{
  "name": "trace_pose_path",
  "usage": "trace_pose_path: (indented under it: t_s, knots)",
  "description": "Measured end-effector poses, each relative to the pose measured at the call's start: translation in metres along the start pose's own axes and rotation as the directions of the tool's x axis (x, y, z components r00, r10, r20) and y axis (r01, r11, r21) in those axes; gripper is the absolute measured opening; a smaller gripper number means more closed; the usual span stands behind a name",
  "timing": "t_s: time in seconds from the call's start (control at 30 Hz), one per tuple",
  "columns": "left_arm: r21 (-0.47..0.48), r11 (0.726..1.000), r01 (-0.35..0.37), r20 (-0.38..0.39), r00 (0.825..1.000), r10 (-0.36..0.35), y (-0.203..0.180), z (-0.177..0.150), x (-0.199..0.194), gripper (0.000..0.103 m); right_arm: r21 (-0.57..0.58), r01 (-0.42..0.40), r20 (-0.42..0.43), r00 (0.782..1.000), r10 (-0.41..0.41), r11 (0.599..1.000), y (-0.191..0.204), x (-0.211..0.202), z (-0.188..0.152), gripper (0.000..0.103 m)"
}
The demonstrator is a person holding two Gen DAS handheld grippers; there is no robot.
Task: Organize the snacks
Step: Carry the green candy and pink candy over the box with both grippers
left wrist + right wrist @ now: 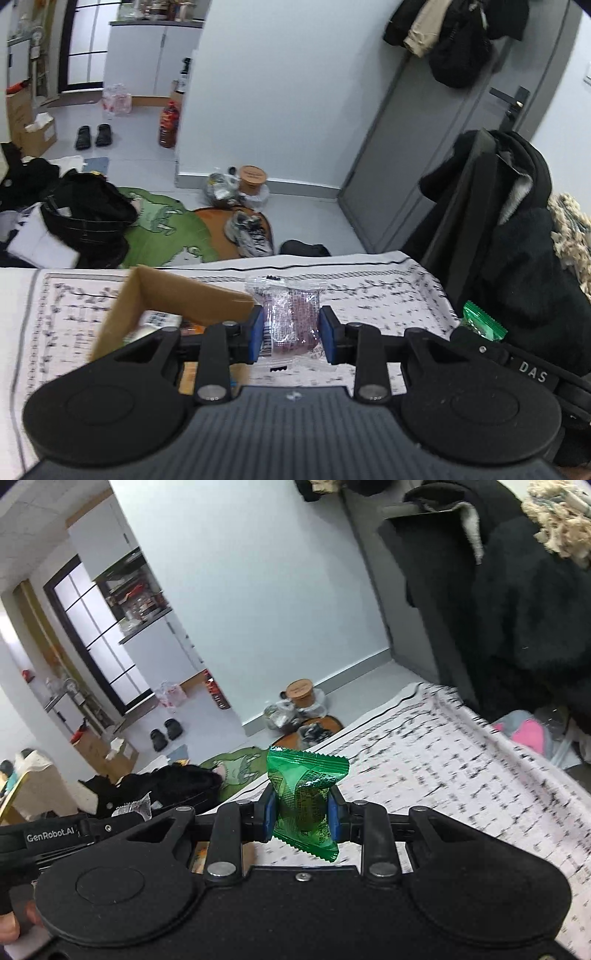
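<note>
A patterned white cloth covers the surface (388, 291). Only the left wrist view shows the open cardboard box (177, 299) standing on it, left of the left claw (291, 334), whose blue pads grip a clear-wrapped purple snack (291, 321). Only the right wrist view shows the right claw (302, 818) closed on a green snack packet (304, 797), held above the cloth.

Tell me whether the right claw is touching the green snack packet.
Touching. The right wrist view shows the right claw with both blue pads pressed against the sides of the green snack packet, lifted clear of the patterned cloth.
</note>
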State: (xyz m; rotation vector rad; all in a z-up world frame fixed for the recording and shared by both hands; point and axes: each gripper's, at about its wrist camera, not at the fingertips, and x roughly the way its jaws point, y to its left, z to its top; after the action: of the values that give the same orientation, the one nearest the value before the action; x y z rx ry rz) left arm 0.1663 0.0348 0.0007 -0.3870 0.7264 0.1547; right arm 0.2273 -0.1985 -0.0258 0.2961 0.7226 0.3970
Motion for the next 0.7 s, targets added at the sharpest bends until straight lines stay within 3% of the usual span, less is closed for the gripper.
trace_pose_path:
  t_s: [0.2, 0.47, 0.7]
  knots:
    - [-0.067, 0.998, 0.012, -0.012, 1.0, -0.013, 0.035, 0.007, -0.02, 0.031, -0.018, -0.033, -0.018, 0.999, 0.032, 0.999, 0.033, 0.003, -0.009, 0.027]
    - [-0.03, 0.999, -0.031, 0.006, 0.999, 0.031, 0.058, 0.011, -0.041, 0.031, -0.051, -0.078, -0.059, 0.995, 0.075, 0.996, 0.073, 0.01, -0.019, 0.027]
    - [-0.036, 0.999, -0.034, -0.056, 0.998, 0.032, 0.081, 0.001, -0.036, 0.031, -0.058, -0.114, -0.111, 0.988, 0.107, 0.992, 0.098, 0.021, -0.039, 0.027]
